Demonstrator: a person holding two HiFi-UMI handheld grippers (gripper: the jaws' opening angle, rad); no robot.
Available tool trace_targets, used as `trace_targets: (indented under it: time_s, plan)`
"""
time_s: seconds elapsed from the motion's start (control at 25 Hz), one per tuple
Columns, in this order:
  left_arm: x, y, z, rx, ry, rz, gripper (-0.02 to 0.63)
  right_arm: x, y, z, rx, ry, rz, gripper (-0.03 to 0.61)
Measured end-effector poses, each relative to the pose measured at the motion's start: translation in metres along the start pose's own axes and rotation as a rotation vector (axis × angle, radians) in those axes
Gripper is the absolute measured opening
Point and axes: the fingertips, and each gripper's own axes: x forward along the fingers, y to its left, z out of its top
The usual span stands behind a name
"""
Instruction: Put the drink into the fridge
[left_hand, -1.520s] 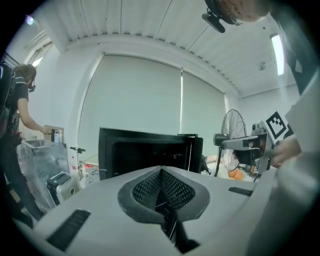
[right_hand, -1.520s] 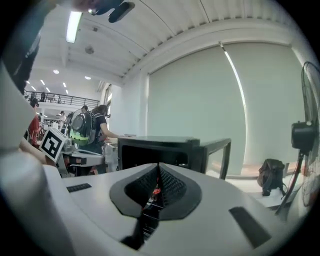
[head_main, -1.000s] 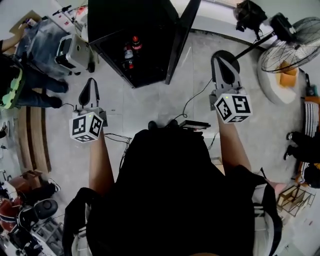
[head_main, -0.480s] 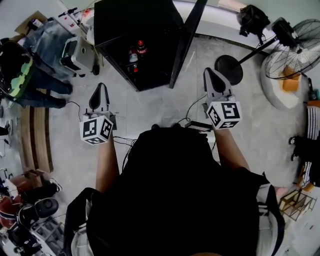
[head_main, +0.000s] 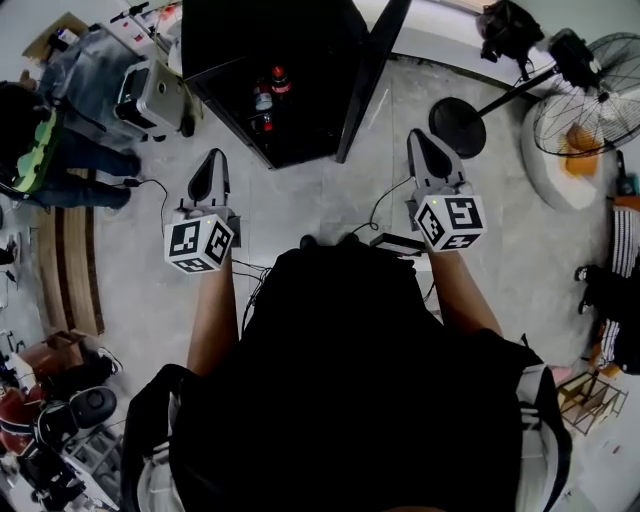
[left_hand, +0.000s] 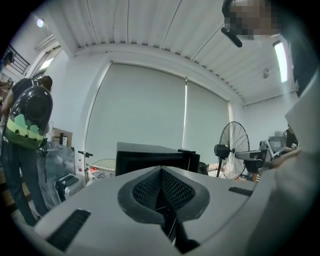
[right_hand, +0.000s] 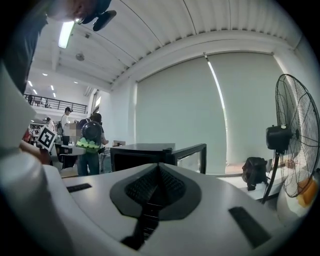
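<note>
Only the head view shows the drink (head_main: 265, 100): red-capped bottles standing inside the open black fridge (head_main: 230, 30), near 12 o'clock in the frame. Each gripper view shows the fridge (left_hand: 145, 155) from outside, its interior too dark to read. The left gripper (head_main: 208, 172) has the drink at its 1 o'clock, and the right gripper (head_main: 422, 150) at its 10 o'clock, both well apart from it. Both pairs of jaws are pressed together on nothing. A standing fan (head_main: 585, 95) is at 2 o'clock.

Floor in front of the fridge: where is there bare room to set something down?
Bare floor lies between the fridge, the left gripper and the right gripper. Crowded: grey case and person on the left, fan base on the right.
</note>
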Motion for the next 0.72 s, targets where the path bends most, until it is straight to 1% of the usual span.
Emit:
trace_targets:
  time_s: [0.2,0.44,0.72]
  plan:
    - [0.0063,-0.0095,-0.0044,0.023,0.016,-0.017,0.014,0.0053,0.0032,-0.0006,-0.004,0.004,0.017,0.021]
    - [0.0030,-0.0078,0.0002,0.043,0.009,-0.001,0.014,0.0068,0.0078,-0.0006,-0.004,0.003,0.003,0.021]
    - [-0.0036,-0.0051,-0.0033,0.022,0.006,0.030,0.014,0.0015,0.0074,-0.0050,-0.008,0.002,0.006,0.021]
